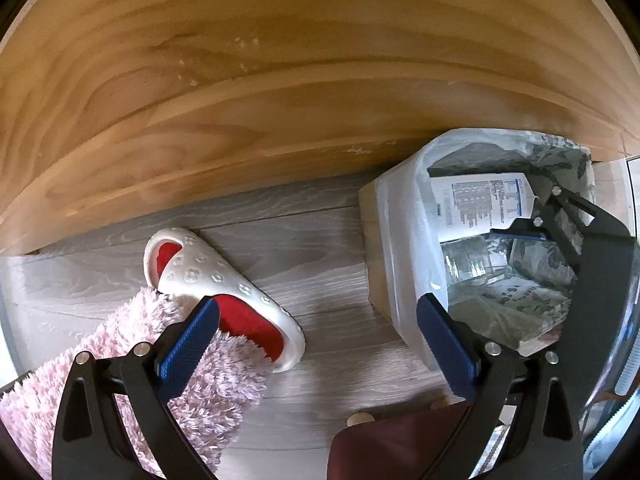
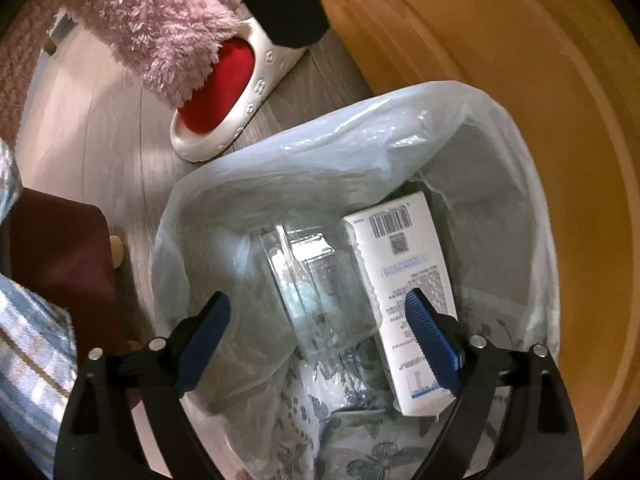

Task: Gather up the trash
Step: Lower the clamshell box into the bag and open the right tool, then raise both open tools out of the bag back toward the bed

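A waste bin lined with a thin white bag point(image 2: 320, 140) stands on the grey floor against light wooden furniture. Inside lie a white printed box point(image 2: 404, 264), a clear plastic container point(image 2: 308, 276) and patterned wrapping. My right gripper point(image 2: 320, 332) hangs straight above the bin's mouth, open wide, with nothing between its blue pads point(image 2: 434, 340). The box lies loose below them. My left gripper point(image 1: 318, 340) hovers over the floor just left of the bin point(image 1: 404, 240), also open and holding nothing.
A white slipper with a red insole point(image 1: 224, 280) lies on the floor left of the bin, under a person's fluffy pink clothing point(image 1: 140, 360). Dark red cloth point(image 1: 392, 440) sits near the bin. The wooden furniture point(image 1: 260, 80) fills the far side.
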### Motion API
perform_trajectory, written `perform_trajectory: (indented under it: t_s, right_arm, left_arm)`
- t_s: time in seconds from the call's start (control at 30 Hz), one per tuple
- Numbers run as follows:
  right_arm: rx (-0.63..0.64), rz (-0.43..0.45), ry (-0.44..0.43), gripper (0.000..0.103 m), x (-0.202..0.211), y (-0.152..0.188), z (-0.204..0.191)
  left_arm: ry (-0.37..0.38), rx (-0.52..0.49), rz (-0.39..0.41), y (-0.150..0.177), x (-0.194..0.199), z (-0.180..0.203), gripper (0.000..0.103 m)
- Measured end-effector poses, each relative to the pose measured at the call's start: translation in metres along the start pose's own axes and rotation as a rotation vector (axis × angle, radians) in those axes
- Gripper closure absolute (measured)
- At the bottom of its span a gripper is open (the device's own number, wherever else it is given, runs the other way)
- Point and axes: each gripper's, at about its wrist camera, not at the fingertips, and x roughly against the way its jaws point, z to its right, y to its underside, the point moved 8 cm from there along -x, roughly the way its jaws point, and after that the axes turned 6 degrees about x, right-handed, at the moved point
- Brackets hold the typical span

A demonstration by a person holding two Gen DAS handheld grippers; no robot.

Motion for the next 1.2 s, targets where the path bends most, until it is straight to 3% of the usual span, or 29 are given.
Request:
perform_trajectory:
  t_s: [0.3, 0.83, 1.2]
  right_arm:
    - [-0.068, -0.011, 0.084, 0.009, 0.011, 0.017, 0.006]
    - [-0.153, -0.023, 0.175, 0.009, 0.048, 0.039, 0.011]
    - [-0.347, 0.049, 0.253, 0.009, 0.098, 0.055, 0.039]
  left_arm:
    - [0.001, -0.017, 0.017, -0.002, 0.005, 0.006, 0.008]
    - [0.011, -0.031, 0.075, -0.007, 0.021, 0.011, 0.008]
    - [0.008, -0.032, 0.147, -0.009, 0.039, 0.011, 0.008]
